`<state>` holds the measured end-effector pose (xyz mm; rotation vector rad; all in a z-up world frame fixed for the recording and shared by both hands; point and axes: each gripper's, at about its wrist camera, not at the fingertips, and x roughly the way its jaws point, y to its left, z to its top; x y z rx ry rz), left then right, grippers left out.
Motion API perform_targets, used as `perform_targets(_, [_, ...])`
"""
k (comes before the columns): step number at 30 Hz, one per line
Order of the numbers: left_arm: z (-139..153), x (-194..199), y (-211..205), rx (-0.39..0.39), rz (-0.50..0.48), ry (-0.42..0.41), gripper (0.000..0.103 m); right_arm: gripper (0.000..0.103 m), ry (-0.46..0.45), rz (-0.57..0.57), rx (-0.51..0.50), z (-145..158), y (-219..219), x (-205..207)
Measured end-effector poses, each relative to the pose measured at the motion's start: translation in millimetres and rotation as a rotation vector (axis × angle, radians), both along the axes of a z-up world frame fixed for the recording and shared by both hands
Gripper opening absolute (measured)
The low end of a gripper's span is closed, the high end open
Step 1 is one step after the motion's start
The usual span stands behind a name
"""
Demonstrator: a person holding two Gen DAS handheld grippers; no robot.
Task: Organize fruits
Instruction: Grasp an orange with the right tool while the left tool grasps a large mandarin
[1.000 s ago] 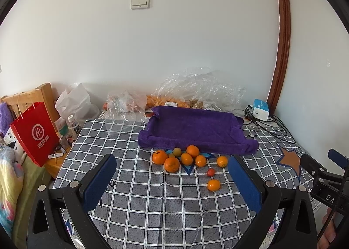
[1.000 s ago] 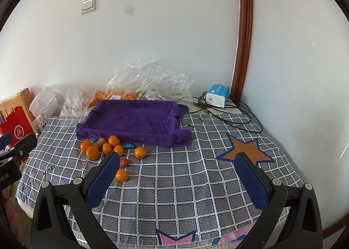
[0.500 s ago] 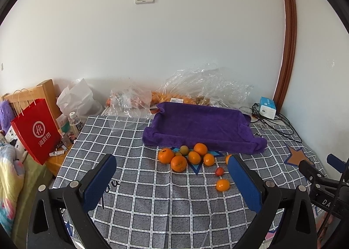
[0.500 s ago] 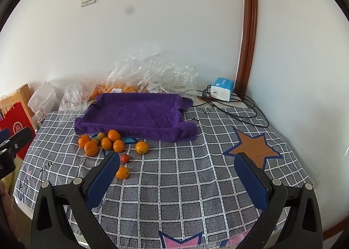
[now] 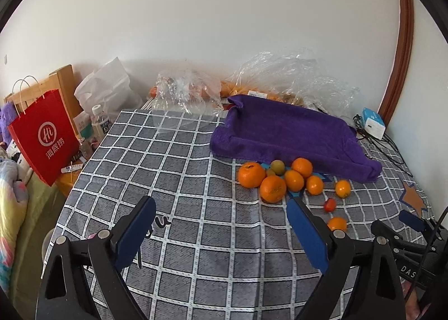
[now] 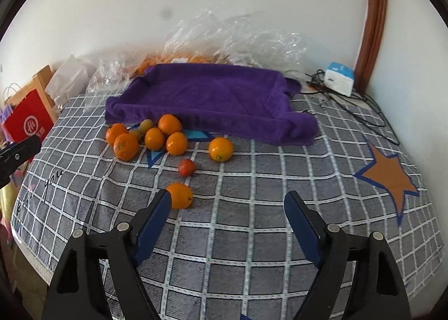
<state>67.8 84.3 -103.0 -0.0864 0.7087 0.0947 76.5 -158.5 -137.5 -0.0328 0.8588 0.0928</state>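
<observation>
Fruit loose on the checked table, both jaws closing on nothing.

The oranges (image 6: 156, 136) cluster against the purple towel (image 6: 212, 95), ahead of both grippers; one orange (image 6: 179, 195) sits just beside the right gripper (image 6: 226, 208)'s left finger. The left gripper (image 5: 221, 219) hovers over bare cloth. A red fruit (image 6: 186, 167) lies between. Only the left view shows the bottle (image 5: 99, 121).

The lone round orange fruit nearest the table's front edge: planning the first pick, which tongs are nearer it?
Right. The right tongs, closing, have it beside their left fingertip; the left tongs sit further left.
</observation>
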Motion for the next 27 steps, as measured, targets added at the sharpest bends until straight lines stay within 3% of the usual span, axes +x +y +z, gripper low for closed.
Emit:
perform_targets(8, [-34.5,18.8,19.4,-0.012,-0.011,0.073,0.092,0.053,0.047,0.052,0.129,-43.6,18.2,21.9])
perform_targets(10, [-40.7,22.4,18.7,-0.019,-0.017,0.075,0.091,0.051,0.064,0.061,0.146,-51.8,21.1,27.9])
perform_targets(15, [-54.8,35.4,11.7,-0.059,-0.031,0.107,0.090,0.036,0.088,0.097,0.092,-64.5,36.6,32.7])
perform_targets(18, [-59.9,41.5,6.2,-0.080,-0.048,0.120,0.082,0.034,0.066,0.105,0.064,-66.7,40.8,34.5])
perform_targets(27, [-67.6,70.5,-19.0,-0.181,-0.110,0.139,0.079,0.034,-0.007,0.063,0.034,-50.9,7.6,25.8])
